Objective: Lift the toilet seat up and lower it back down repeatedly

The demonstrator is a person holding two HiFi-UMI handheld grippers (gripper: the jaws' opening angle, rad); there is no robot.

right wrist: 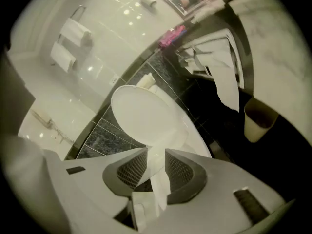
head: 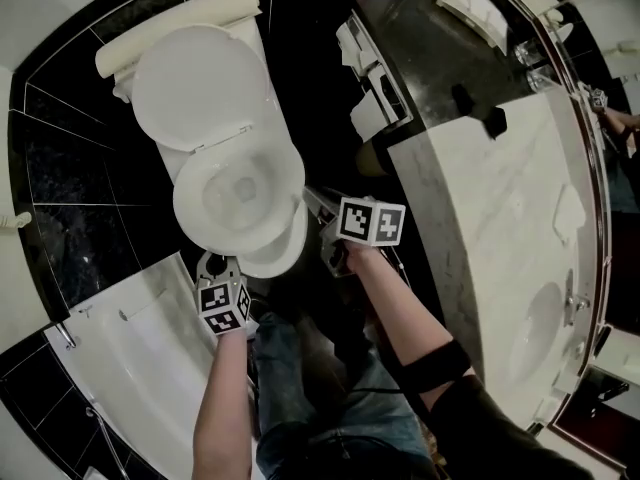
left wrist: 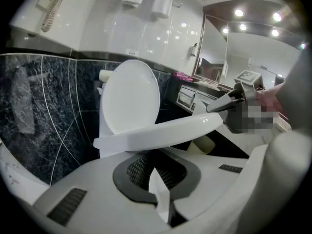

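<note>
The white toilet's lid [head: 200,83] stands upright against the tank. Its seat [head: 265,253] is lifted partway off the bowl [head: 235,193] and slants in the left gripper view [left wrist: 161,133]. My right gripper [head: 316,210] is shut on the seat's front right rim, and the rim [right wrist: 155,155] shows between its pads. The left gripper view shows that gripper [left wrist: 225,102] at the seat's raised end. My left gripper [head: 215,266] hangs at the front of the bowl, below the seat. Its jaws [left wrist: 157,172] are shut with nothing between them and stand clear of the seat.
A marble vanity counter [head: 500,198] fills the right side, with a small waste bin [right wrist: 258,121] at its foot. A white bathtub [head: 150,358] lies at the lower left. A paper holder [head: 375,88] hangs right of the toilet. The person's legs [head: 330,398] stand on the black tile floor.
</note>
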